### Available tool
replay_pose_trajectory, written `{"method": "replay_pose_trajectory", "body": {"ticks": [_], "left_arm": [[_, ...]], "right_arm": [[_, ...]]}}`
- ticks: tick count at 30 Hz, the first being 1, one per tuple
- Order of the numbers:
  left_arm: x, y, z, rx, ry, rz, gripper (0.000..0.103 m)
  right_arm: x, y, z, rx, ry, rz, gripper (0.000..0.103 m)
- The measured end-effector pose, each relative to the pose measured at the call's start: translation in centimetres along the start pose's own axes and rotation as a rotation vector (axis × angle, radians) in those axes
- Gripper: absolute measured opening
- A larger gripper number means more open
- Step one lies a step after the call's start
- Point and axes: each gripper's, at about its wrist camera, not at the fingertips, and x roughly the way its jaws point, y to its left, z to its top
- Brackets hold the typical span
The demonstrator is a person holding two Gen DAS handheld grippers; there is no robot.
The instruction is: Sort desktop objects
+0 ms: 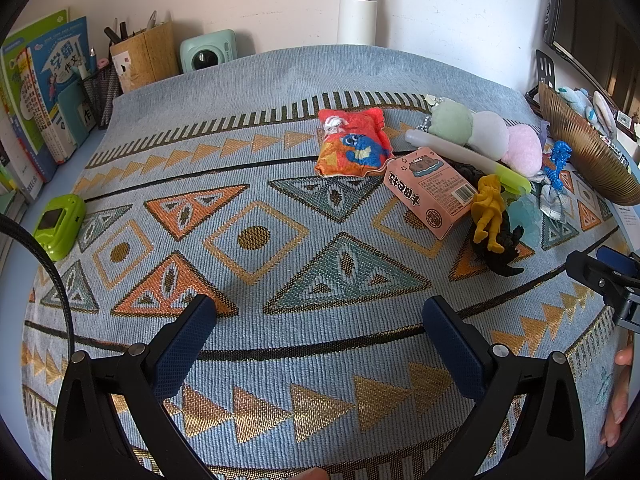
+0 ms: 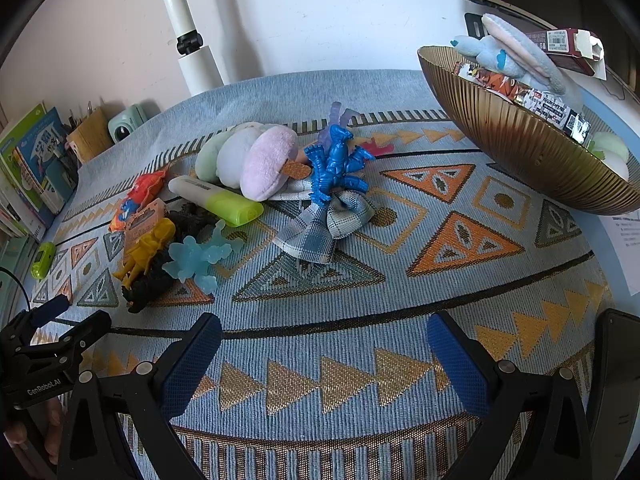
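Note:
A pile of small objects lies on the patterned mat: a red-orange felt pouch [image 1: 352,142], a pink carton [image 1: 434,192], a yellow figure [image 1: 489,212] on a black dinosaur [image 1: 500,248], a three-ball plush skewer [image 2: 250,158], a highlighter [image 2: 218,200], a pale blue figure [image 2: 200,256], a blue figure [image 2: 334,164] and a plaid bow [image 2: 320,228]. A gold ribbed bowl [image 2: 520,148] at the right holds a plush and boxes. My left gripper [image 1: 320,320] is open over bare mat, short of the pile. My right gripper [image 2: 324,340] is open too, nearer than the bow.
Books [image 1: 44,92], a mesh pen cup [image 1: 102,88], a cork holder [image 1: 146,54] and a mint mini printer [image 1: 208,50] line the back left. A green gadget [image 1: 60,224] lies at the mat's left edge. A white lamp post [image 1: 358,4] stands behind. A dark phone [image 2: 616,392] lies at the right.

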Motion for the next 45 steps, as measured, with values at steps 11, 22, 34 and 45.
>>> {"method": "replay_pose_trajectory", "body": {"ticks": [11, 22, 34, 45], "left_arm": [[-1.5, 2.6, 2.5, -0.151, 0.017, -0.211, 0.1], [4.5, 1.5, 11.1, -0.138, 0.072, -0.258, 0.077], [5.6, -1.4, 10.8, 0.033, 0.018, -0.107, 0.036], [-1.1, 1.4, 7.3, -0.053, -0.093, -0.168, 0.031]], "right_arm": [[-0.2, -0.1, -0.1, 0.002, -0.001, 0.002, 0.103], [-0.4, -0.3, -0.2, 0.003, -0.001, 0.006, 0.103], [-0.4, -0.2, -0.2, 0.005, -0.002, 0.008, 0.103], [-2.4, -1.8, -0.3, 0.068, -0.092, 0.057, 0.103]]}}
